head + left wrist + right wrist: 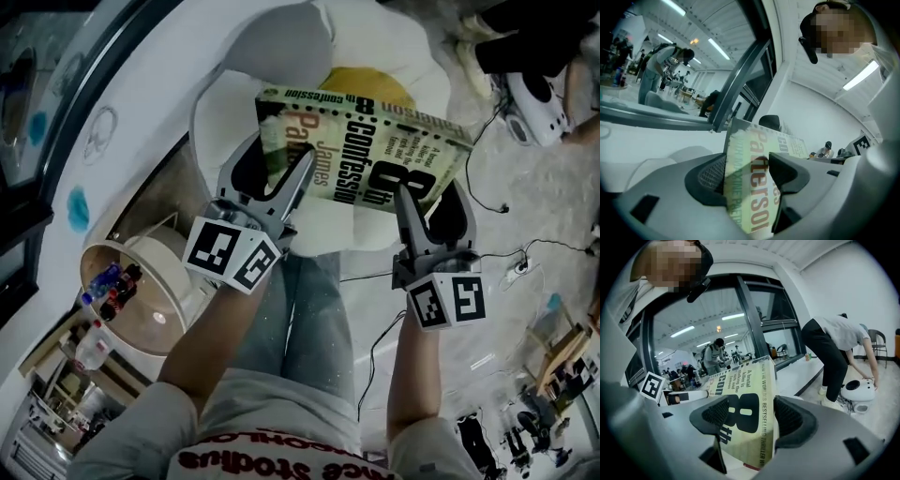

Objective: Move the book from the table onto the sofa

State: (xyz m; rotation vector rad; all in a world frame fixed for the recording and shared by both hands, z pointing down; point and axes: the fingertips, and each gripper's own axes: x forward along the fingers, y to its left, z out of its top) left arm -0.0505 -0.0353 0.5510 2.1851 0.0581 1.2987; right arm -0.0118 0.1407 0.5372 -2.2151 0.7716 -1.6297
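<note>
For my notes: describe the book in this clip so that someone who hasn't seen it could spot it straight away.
In the head view, find the big white cushion with a yellow centre. Over it, the left tool and the right tool each clamp one end of the book. It is the only pale yellow-green thing there, with a large black 8 on its cover.

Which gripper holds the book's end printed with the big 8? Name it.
The right gripper; the left gripper clamps the author-name end of the book.
</note>
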